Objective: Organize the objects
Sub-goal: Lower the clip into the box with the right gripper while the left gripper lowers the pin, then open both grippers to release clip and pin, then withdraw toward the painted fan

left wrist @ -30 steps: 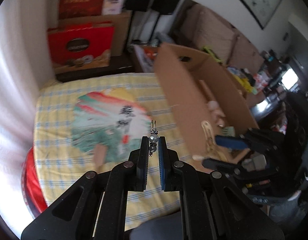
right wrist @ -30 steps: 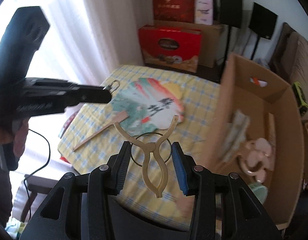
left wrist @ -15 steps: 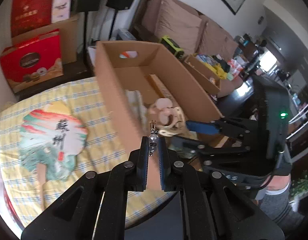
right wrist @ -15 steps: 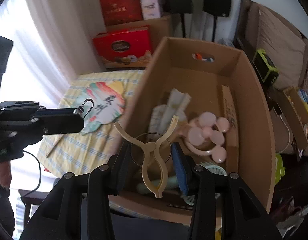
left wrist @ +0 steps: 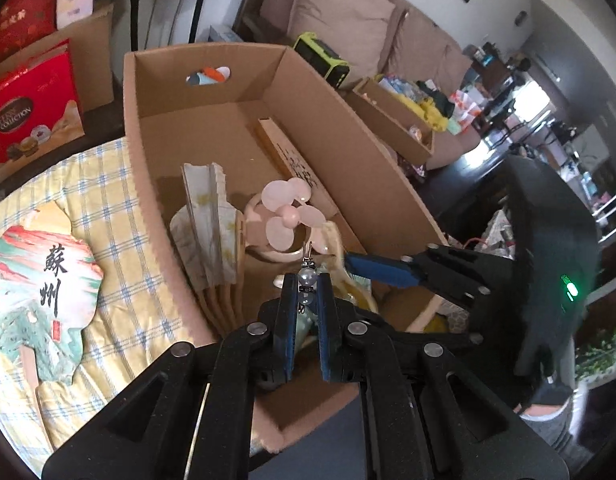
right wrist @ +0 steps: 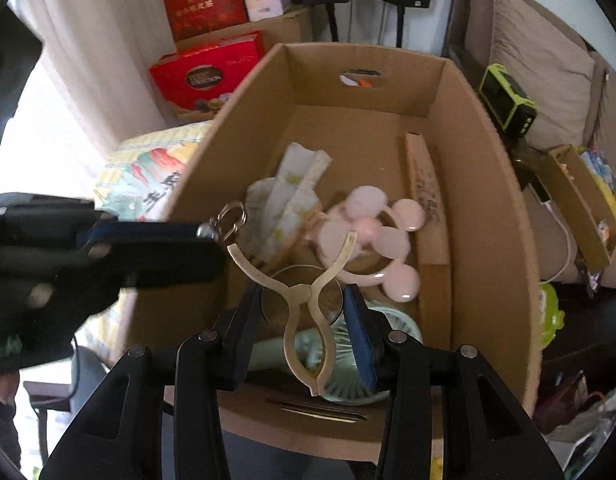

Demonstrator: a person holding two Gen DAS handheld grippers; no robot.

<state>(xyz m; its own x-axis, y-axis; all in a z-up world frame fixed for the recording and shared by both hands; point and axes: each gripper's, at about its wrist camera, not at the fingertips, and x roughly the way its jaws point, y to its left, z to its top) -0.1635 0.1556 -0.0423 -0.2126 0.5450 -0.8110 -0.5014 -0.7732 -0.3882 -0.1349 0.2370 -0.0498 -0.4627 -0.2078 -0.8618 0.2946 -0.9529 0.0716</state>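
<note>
Hovering over cardboard box (right wrist: 483, 184): left tongs (left wrist: 306, 280) pinching beaded clasp charm (left wrist: 308, 278); right tongs (right wrist: 304, 312) pinching ring of tan Y-frame (right wrist: 304, 300). Pink fan (right wrist: 367, 228) inside.

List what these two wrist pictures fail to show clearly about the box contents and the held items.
- Mint green fan, right wrist view: mostly covered by the right tool and the beige clip it holds.
- Beaded charm, left wrist view: its lower end is hidden between the pads of the left tool.
- Print on the wooden strip: too small to read.
- Cardboard box near corner: cut off behind both tools.
</note>
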